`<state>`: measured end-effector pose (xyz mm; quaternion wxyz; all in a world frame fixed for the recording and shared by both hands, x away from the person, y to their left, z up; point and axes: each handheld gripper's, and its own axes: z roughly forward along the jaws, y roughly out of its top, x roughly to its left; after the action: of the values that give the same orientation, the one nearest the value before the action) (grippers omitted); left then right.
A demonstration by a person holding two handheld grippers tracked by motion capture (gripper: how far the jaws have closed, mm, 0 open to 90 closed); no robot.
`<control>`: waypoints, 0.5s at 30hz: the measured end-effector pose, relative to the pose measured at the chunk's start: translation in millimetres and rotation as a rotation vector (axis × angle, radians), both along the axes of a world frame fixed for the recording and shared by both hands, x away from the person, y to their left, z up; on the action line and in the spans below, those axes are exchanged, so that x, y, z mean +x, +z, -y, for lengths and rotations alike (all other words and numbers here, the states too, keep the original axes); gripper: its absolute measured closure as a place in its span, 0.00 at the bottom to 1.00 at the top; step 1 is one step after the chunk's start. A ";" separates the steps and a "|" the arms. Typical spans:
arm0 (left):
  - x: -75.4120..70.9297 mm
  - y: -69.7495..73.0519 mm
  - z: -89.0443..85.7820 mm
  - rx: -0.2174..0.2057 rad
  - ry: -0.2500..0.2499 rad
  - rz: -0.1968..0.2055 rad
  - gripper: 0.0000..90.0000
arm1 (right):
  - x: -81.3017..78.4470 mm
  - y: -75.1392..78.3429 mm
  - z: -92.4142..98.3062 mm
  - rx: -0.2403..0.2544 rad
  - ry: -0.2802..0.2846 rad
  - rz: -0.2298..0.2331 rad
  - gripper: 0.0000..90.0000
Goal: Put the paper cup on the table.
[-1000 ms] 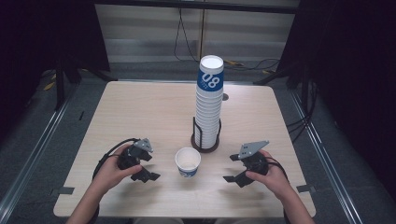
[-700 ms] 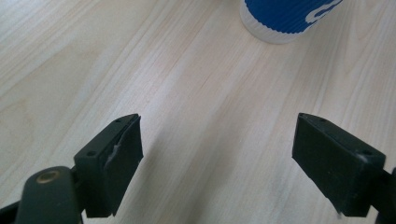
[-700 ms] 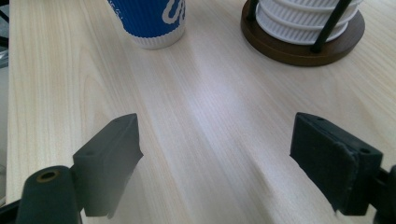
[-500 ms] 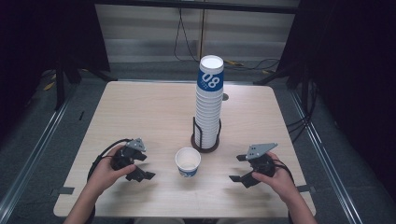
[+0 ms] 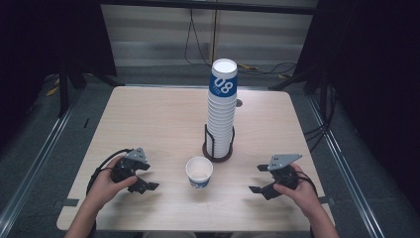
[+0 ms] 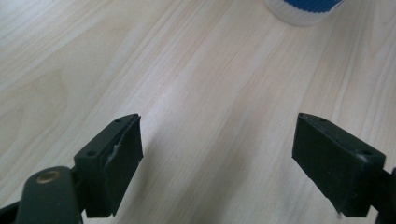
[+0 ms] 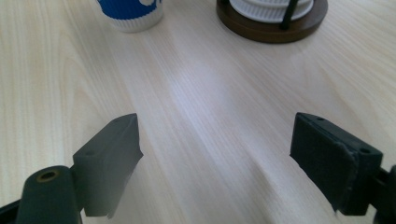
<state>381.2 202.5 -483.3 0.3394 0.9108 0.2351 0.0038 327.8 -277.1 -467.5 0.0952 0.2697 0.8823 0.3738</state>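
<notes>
One paper cup (image 5: 199, 172) stands upright by itself on the pale wooden table (image 5: 158, 119), near the front edge and about midway between the person's two hands. It is white inside and around the rim, with a blue band printed on its ribbed outer wall; the mouth faces up and looks empty from the high view. In the left gripper view its white base and blue band (image 6: 306, 9) sit at the top edge, well ahead of the jaws. In the right gripper view the same cup (image 7: 131, 13) stands at the top left, its ribbed white foot resting flat on the wood.

Just behind the cup, a tall stack of cups (image 5: 222, 106) of the same kind rises from a round dark brown holder (image 5: 216, 151) with thin black upright rods. The top cup of the stack carries a blue band with white numerals. The holder's base (image 7: 273, 21) also appears in the right gripper view, just beside the single cup and apart from it.

Both tongs are spread apart with nothing between them. The left gripper (image 5: 142, 179) is held low over the table to the left of the cup, its jaws pointing toward it. The right gripper (image 5: 261, 181) is held on the other side, also aimed inward. Neither touches the cup; bare wood lies between each pair of jaws.
</notes>
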 end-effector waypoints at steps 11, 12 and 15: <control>1.1 -8.7 -17.5 -0.003 0.026 0.019 0.18 | 3.8 -8.7 13.0 0.008 -0.040 0.005 0.17; 1.1 -10.0 -18.0 0.001 0.023 0.022 0.18 | 3.8 -9.3 13.7 0.006 -0.044 0.003 0.17; 0.9 -12.8 -19.6 0.015 0.022 0.037 0.18 | 4.3 -11.5 15.5 -0.003 -0.054 0.005 0.17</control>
<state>382.1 222.1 -496.2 0.3370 0.9104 0.2385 0.0262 332.1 -292.6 -479.0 0.1080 0.2921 0.8752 0.3703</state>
